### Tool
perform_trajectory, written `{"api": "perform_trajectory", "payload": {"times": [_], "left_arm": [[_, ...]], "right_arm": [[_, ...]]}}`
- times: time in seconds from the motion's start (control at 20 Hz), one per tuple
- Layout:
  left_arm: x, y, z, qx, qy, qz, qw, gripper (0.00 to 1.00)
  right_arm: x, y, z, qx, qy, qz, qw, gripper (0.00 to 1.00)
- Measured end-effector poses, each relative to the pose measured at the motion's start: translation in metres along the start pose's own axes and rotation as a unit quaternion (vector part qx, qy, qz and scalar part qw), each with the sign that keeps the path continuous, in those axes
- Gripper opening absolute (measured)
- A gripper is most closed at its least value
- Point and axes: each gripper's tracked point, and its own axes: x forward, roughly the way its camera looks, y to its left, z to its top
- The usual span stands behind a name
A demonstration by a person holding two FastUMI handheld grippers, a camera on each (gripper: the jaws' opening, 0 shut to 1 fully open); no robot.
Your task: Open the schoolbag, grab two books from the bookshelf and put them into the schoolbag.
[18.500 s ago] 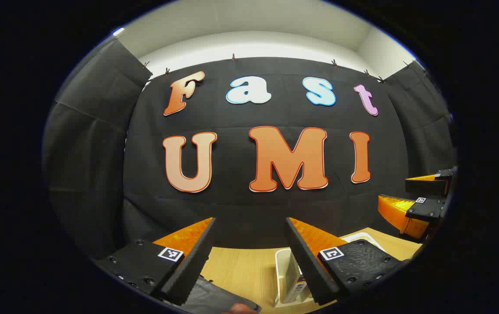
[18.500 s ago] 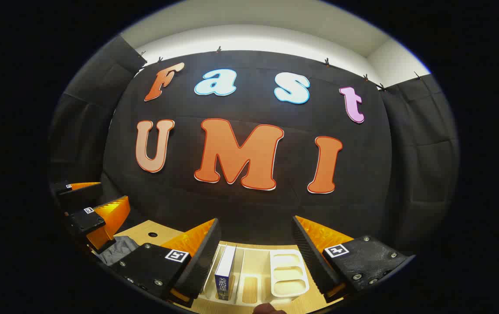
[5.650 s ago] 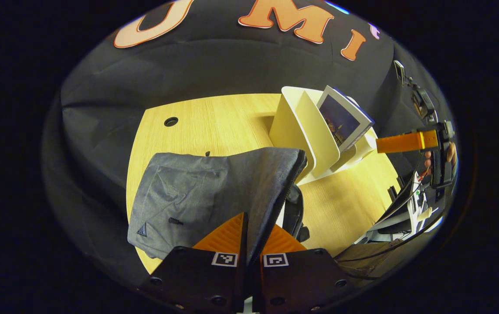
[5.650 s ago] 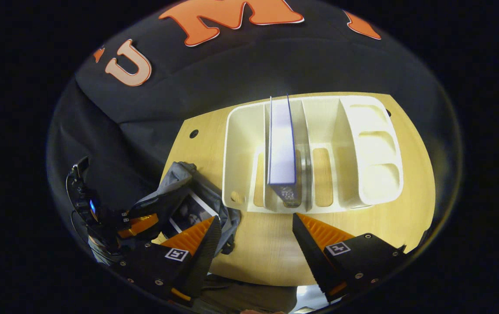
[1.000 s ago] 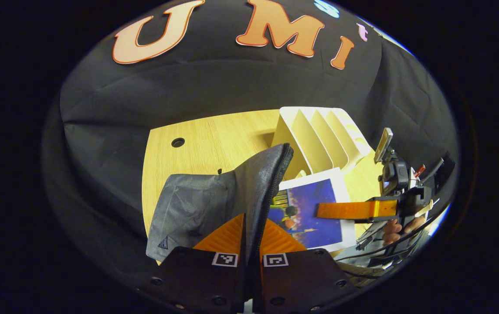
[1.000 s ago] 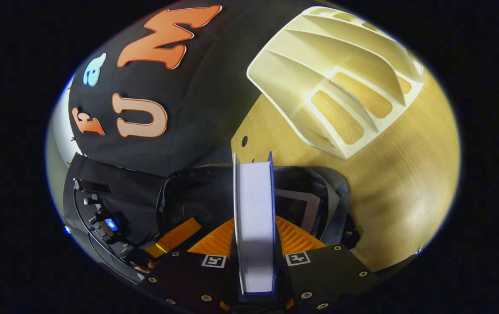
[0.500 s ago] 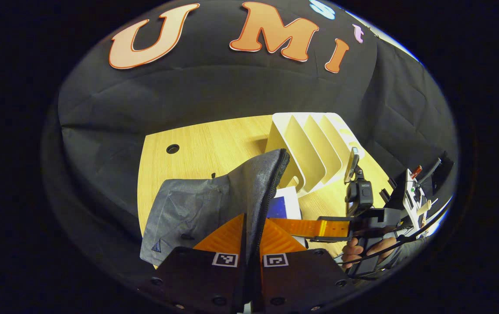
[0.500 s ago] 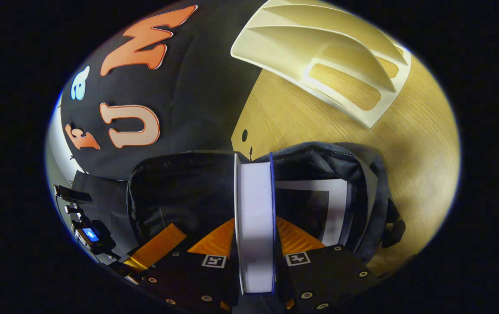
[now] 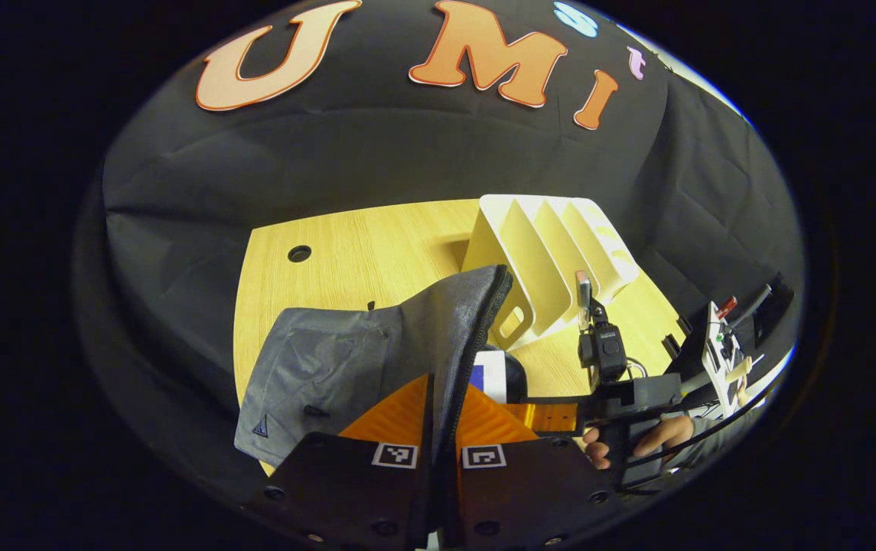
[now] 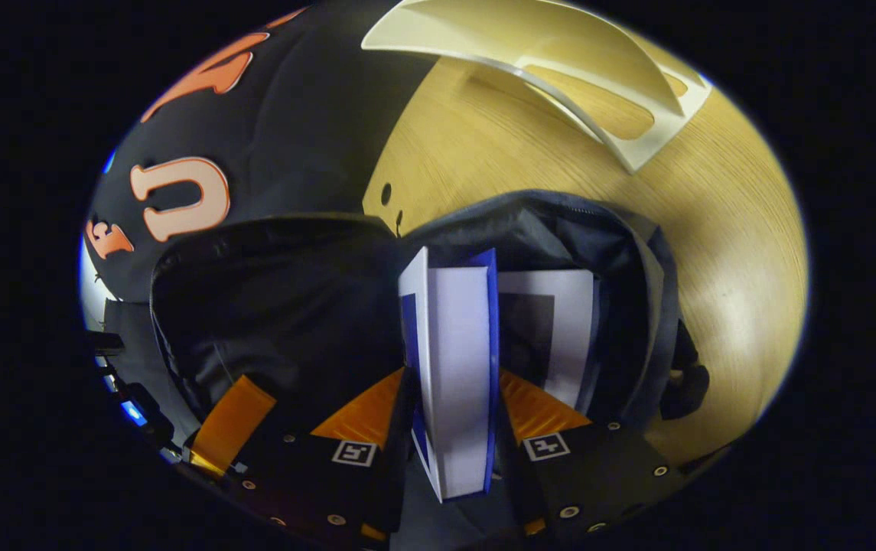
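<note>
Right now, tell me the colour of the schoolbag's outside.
Grey fabric, seen best in the left gripper view: schoolbag.

Wooden table [image 9: 346, 249], black cloth wall [image 9: 376, 161]

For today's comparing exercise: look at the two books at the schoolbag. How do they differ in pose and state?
1. The blue-edged book is clamped in the right tool; the second book is held by no tool.
2. The held book pokes out of the schoolbag mouth, page edges toward the camera; the other sits deeper, its face showing.

Shared: both stand upright within the open bag.
</note>
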Motion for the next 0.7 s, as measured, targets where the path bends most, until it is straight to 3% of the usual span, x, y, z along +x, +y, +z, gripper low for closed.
{"api": "perform_trajectory", "payload": {"times": [0.05,0.1,0.15,0.2,0.25,0.3,0.35,0.5,0.6,0.7], "left_arm": [[0.001,-0.001,-0.002,0.004,-0.001,0.0,1.0,0.07],[0.003,-0.001,-0.005,0.007,-0.001,0.0,1.0,0.07],[0.006,-0.002,-0.008,0.006,-0.001,0.001,1.0,0.07],[0.007,-0.003,-0.011,0.005,-0.001,0.003,1.0,0.07],[0.009,-0.004,-0.013,0.004,-0.002,0.01,1.0,0.07],[0.012,-0.006,-0.014,0.002,-0.003,0.016,1.0,0.07],[0.013,-0.008,-0.017,0.001,-0.004,0.023,1.0,0.07],[0.022,-0.009,-0.026,-0.011,-0.005,0.053,0.999,0.08],[0.025,-0.015,-0.028,-0.024,-0.006,0.074,0.997,0.08],[0.026,-0.019,-0.033,-0.039,-0.006,0.096,0.995,0.14]], "right_arm": [[-0.004,-0.008,0.001,-0.009,0.005,-0.02,1.0,0.57],[-0.006,-0.016,0.002,-0.024,0.006,-0.04,0.999,0.74],[-0.015,-0.021,0.008,-0.036,0.003,-0.053,0.998,0.43],[-0.023,-0.026,0.012,-0.048,0.0,-0.059,0.997,0.64],[-0.033,-0.026,0.016,-0.058,-0.003,-0.06,0.996,0.67],[-0.043,-0.023,0.021,-0.068,-0.008,-0.057,0.996,0.84],[-0.052,-0.022,0.03,-0.08,-0.016,-0.056,0.995,0.7],[-0.079,-0.031,0.057,-0.118,-0.039,-0.068,0.99,0.74],[-0.098,-0.041,0.069,-0.136,-0.042,-0.078,0.987,0.82],[-0.117,-0.05,0.079,-0.161,-0.046,-0.082,0.982,0.86]]}}
